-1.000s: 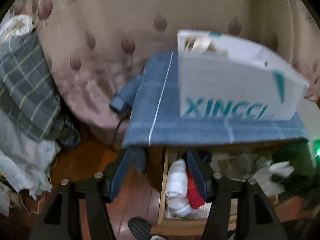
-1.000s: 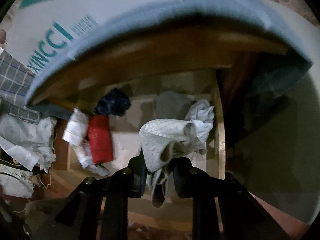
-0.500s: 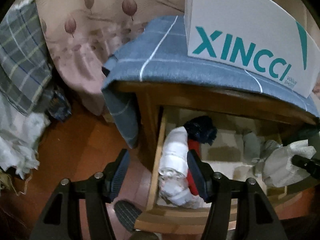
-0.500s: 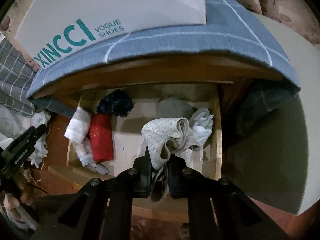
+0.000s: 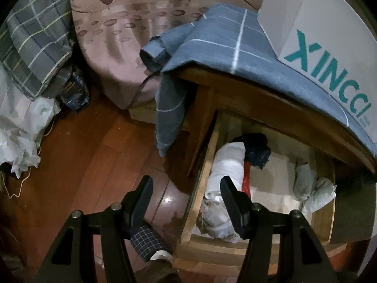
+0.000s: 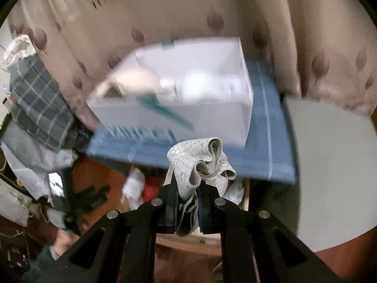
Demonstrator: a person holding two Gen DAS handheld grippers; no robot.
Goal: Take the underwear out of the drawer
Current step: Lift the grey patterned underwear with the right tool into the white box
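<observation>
My right gripper (image 6: pixel 187 193) is shut on a white, honeycomb-patterned piece of underwear (image 6: pixel 200 160). It holds the bunched cloth in the air, above the open wooden drawer (image 6: pixel 246 195) and in front of the blue cloth. The right wrist view is blurred. In the left wrist view the drawer (image 5: pixel 200 188) stands pulled out, holding a white roll (image 5: pixel 227 165), a red roll (image 5: pixel 246 181), a dark navy bundle (image 5: pixel 256 151) and pale bundles (image 5: pixel 313 188) at its right end. My left gripper (image 5: pixel 186 188) is open and holds nothing, straddling the drawer's left wall.
A white shoe box (image 5: pixel 318 35) sits on a blue checked cloth (image 5: pixel 223 40) covering the nightstand. A bed with a leaf-print sheet (image 5: pixel 132 23) lies behind, with a plaid blanket (image 5: pixel 35 42) at left. A checked slipper (image 5: pixel 148 238) rests on the wood floor (image 5: pixel 94 153).
My right gripper has risen out of the drawer with the white underwear in its jaws. My left gripper has sunk closer to the drawer's left side.
</observation>
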